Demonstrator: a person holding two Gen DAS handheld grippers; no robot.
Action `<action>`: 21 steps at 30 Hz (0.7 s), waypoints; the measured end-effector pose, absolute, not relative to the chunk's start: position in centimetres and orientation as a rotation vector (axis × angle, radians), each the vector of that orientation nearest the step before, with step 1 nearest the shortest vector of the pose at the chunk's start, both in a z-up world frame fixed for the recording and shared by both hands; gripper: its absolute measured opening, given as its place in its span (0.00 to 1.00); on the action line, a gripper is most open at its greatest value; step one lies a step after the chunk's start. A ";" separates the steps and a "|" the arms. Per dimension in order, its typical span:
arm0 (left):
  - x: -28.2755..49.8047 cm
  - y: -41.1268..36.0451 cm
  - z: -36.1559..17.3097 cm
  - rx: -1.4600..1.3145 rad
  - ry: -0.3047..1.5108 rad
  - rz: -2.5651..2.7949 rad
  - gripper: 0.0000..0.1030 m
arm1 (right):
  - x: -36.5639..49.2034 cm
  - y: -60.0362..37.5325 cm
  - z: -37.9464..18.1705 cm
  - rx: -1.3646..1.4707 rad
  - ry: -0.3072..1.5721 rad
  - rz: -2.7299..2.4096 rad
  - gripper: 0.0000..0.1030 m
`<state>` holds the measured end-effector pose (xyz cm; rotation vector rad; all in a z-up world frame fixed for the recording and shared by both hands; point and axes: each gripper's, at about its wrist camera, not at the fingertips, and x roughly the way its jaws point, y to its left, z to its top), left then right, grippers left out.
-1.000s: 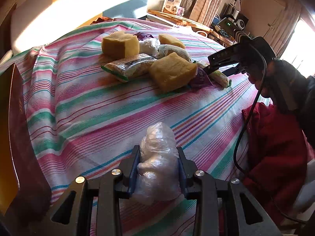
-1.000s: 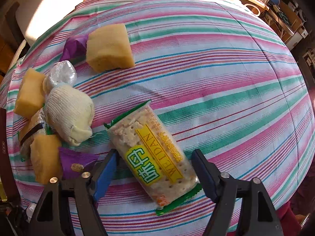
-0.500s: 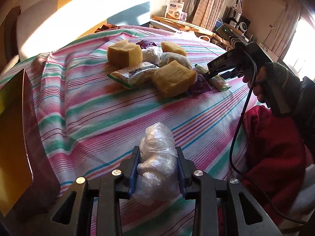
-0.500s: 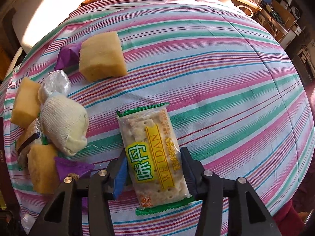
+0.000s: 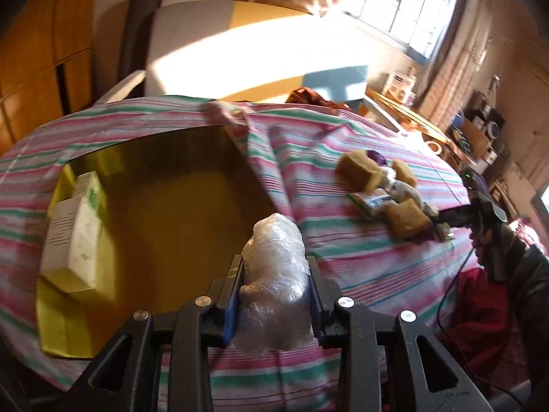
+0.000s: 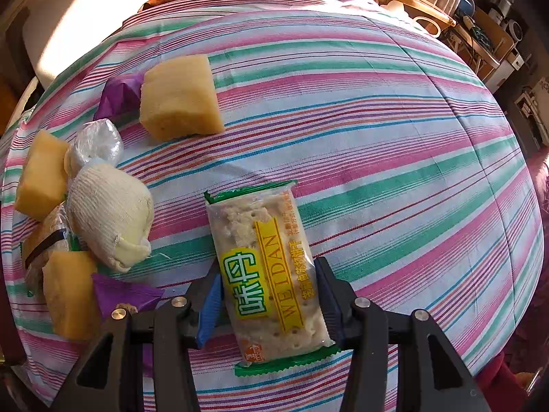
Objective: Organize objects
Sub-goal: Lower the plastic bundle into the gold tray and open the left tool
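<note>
The left gripper [image 5: 274, 286] is closed on a bundle of clear plastic wrap [image 5: 274, 274], both blue-lined fingers pressed against its sides. The bundle hangs just at the near right edge of an open yellow cardboard box [image 5: 164, 213] that sits on the striped cloth [image 5: 343, 257]. Against the box's left wall lies a white packet with green print [image 5: 85, 226]; its writing is too blurred to read.

The right gripper [image 6: 269, 295] has its fingers drawn in against both long sides of a cracker packet [image 6: 267, 264], which lies flat on the striped cloth near its front edge. The packet is clear with green crimped ends, and its yellow band reads "WEIDAN" beside large Chinese characters on a green patch; a small orange logo sits at its near corner, its letters too small to make out.

Toward the cloth's left edge in the right wrist view, the remaining things cluster: a large yellow sponge block [image 6: 180, 98] touching a purple wrapper [image 6: 118, 94], a smaller yellow sponge [image 6: 41, 175], a second plastic-wrapped ball [image 6: 94, 144], a cream knitted bundle [image 6: 109, 219], another yellow sponge [image 6: 70, 298] beside a second purple wrapper [image 6: 123, 295], and a clear packet with a dark band [image 6: 44, 250] half buried under them. The cracker packet lies apart from this heap, just right of the knitted bundle.
</note>
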<state>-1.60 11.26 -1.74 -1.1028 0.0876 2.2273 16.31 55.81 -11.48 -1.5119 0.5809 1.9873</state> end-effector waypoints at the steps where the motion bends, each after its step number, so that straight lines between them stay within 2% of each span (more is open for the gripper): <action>1: -2.3 9.6 -1.9 -1.117 0.079 2.262 0.33 | 16.4 55.9 -11.5 -1.512 0.579 1.987 0.49; 7: -5.0 2.9 -3.5 -1.150 0.171 2.386 0.33 | 17.2 56.4 -11.4 -1.513 0.569 1.988 0.49; 11: -6.3 1.8 -5.8 -1.193 0.274 2.398 0.34 | 17.6 56.7 -11.3 -1.513 0.564 1.987 0.49; 15: -6.8 0.4 -7.3 -1.243 0.268 2.426 0.37 | 17.8 56.7 -11.3 -1.512 0.563 1.987 0.49; 17: -6.7 0.0 -7.6 -1.255 0.260 2.433 0.40 | 17.5 56.5 -11.4 -1.511 0.563 1.987 0.49; 21: -5.9 -0.2 -7.6 -1.241 0.270 2.474 0.53 | 18.1 57.0 -11.3 -1.510 0.557 1.987 0.49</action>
